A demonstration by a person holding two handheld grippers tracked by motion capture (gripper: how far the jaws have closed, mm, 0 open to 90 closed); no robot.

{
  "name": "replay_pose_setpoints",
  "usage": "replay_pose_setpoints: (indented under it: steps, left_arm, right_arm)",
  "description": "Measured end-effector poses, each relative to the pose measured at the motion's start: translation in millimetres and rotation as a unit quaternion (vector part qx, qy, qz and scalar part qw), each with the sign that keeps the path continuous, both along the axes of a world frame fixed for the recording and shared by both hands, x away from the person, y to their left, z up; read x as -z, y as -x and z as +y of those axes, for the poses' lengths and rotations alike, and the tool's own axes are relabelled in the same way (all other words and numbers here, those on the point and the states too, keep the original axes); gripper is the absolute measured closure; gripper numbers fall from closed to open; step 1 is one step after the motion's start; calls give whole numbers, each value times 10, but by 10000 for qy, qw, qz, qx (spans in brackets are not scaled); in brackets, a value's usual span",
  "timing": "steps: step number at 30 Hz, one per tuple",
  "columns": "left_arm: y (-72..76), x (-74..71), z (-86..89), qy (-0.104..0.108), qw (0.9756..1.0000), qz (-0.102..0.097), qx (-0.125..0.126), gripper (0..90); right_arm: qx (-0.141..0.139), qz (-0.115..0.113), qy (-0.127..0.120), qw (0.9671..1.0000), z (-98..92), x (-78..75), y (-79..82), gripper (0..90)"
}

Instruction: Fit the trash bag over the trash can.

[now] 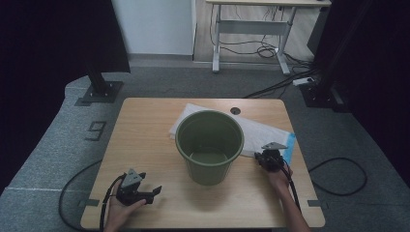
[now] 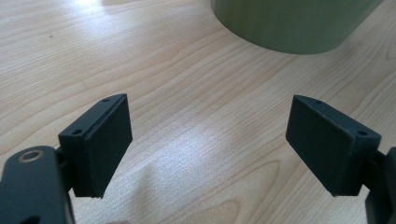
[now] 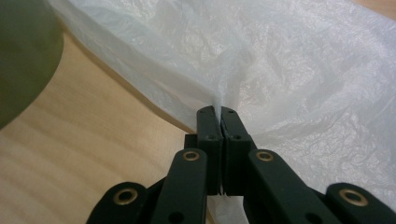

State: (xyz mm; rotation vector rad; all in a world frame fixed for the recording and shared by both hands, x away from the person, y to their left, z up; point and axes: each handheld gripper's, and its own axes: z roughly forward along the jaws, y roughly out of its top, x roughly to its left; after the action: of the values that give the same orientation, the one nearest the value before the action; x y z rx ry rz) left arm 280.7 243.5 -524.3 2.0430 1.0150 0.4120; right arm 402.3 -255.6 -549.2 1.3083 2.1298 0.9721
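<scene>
Up close, the right gripper (image 3: pixel 221 112) pinches the white plastic bag (image 3: pixel 299 70).

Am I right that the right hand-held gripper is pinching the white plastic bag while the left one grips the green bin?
Not quite. The left hand-held gripper is open above bare table, apart from the green bin, as the left gripper view shows. The right hand-held gripper does pinch the white plastic bag.

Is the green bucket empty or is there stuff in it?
Empty. The high view looks straight into the upright bucket and shows only its bare green bottom; the white bag lies outside, behind it.
</scene>
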Motion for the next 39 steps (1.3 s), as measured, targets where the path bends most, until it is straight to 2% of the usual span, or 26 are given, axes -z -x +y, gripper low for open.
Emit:
replay_pose_setpoints:
  steps: [5, 12, 18, 24, 25, 26, 28, 31, 33, 36, 38, 39]
  left_arm:
    - [-3, -3, 17, 4, 10000, -4, -28, 145]
    - [-9, -31, 37, 62, 9999, -64, -47, 145]
    - [-28, -27, 34, 60, 10000, -51, -35, 147]
    - [-33, -27, 14, 19, 10000, -45, -10, 147]
    - [-33, -28, 14, 20, 10000, -47, -9, 148]
    - [-33, -28, 14, 19, 10000, -48, -11, 147]
    - [-34, -28, 13, 14, 10000, -44, -11, 148]
    - [-42, -18, 5, 0, 10000, -27, -1, 148]
    - [-50, -11, -4, -15, 10000, -12, 11, 148]
    - [-54, -8, -13, -46, 10000, -5, 24, 148]
    - [-48, -12, -5, -46, 10000, -14, 11, 148]
    - [-46, -14, 0, -34, 10000, -19, 3, 148]
  right_arm:
    - [-6, 51, 6, 10000, -45, -25, 251, 882]
    - [33, 82, -15, 10000, -195, -37, 681, 883]
    - [150, 112, -203, 9996, -323, -38, 1007, 882]
    - [219, 142, -310, 9992, -381, -45, 1180, 881]
    - [234, 125, -298, 9992, -378, -50, 1188, 876]
    - [235, 86, -267, 9993, -370, -57, 1189, 834]
    - [208, -43, -157, 9997, -325, -81, 1181, 683]
    - [120, -270, -321, 9990, -238, -133, 1121, 580]
    - [9, -361, -449, 9983, -156, -174, 1022, 521]
    - [-303, -339, -593, 9972, 32, -213, 801, 449]
    - [-427, -254, -559, 9972, 131, -189, 675, 427]
    - [-448, -241, -410, 9979, 191, -161, 592, 419]
